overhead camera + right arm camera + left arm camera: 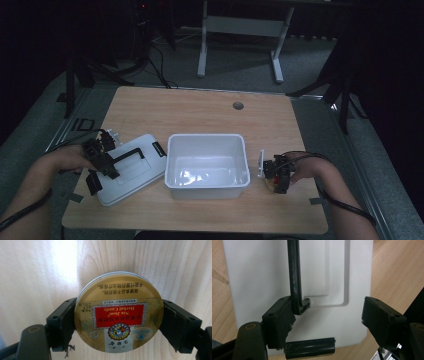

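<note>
Dim floor and the legs of a stand filled the upper part of the high view, and below them a pale wooden table (pixel 200 107) carried the work. At its centre stood an open white bin (pixel 207 167), nothing visible inside it. Its white lid (pixel 132 167) lay flat on the wood at centre-left, just beside the bin, with a black handle (pixel 131 154) across its top.

The left gripper (pixel 102 162) hovered over the lid; in the left gripper view its jaws stood wide apart, the left-hand one against the corner of the black handle (pixel 295 277), the other well clear over the lid's edge, so nothing was clamped.

At the right of the high view, beside the bin's right wall, the right gripper (pixel 277 175) sat low on the table. In the right gripper view its jaws pressed both sides of a round gold candy tin (pixel 119 312) with a red label; whether the tin rested on the wood or was just lifted could not be told.

Judging by this, the step in hand was picking up the tin to put it in the bin. The next move would call for a lift clear of the bin's rim, a carry leftward over the opening, and a release; the lid could follow afterwards.
</note>
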`<state>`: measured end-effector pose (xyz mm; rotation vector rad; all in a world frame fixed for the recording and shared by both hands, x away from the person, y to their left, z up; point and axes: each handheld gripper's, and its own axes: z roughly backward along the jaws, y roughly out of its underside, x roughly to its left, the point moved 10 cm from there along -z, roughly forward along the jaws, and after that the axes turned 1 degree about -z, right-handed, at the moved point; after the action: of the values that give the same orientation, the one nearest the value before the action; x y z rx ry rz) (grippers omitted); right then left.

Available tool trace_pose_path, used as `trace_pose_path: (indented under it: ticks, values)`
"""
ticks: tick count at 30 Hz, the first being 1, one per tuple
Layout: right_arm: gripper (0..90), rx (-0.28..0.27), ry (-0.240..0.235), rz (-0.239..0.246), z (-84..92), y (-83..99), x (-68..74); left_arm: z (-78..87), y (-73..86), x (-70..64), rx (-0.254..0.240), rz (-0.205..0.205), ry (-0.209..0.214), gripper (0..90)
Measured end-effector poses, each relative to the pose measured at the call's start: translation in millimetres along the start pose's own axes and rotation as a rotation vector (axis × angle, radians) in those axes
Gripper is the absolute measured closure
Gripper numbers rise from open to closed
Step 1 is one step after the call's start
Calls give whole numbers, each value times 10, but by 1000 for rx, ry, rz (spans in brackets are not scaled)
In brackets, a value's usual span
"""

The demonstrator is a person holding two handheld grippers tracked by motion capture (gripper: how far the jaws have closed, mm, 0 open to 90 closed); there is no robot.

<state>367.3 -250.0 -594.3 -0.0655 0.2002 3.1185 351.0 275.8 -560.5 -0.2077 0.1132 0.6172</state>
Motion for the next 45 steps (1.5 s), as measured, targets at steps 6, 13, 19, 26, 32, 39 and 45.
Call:
trace_pose_path:
  ticks: [6, 13, 19, 26, 32, 39, 45]
  values:
    - [204, -29, 15, -26, 302, -28, 34, 14, -8, -14, 1, -10, -4, 248]
    - [204, -53, 36, -15, 618, -98, 75, 39, -35, -21, -2, -18, -10, 248]
    - [205, -58, 52, -19, 832, -168, 75, 49, -25, -18, -2, -23, -15, 248]
    - [205, -87, 85, 0, 1069, -326, 32, 67, -22, -22, -4, -29, -20, 248]
    - [205, -84, 105, 0, 1211, -466, -12, 71, -15, -24, -7, -27, -19, 247]
    - [205, -102, 113, 19, 1302, -642, -38, 75, 0, -23, -1, -27, -22, 247]
    - [205, -106, 119, 40, 1341, -809, -47, 75, 0, -18, -2, -27, -24, 247]
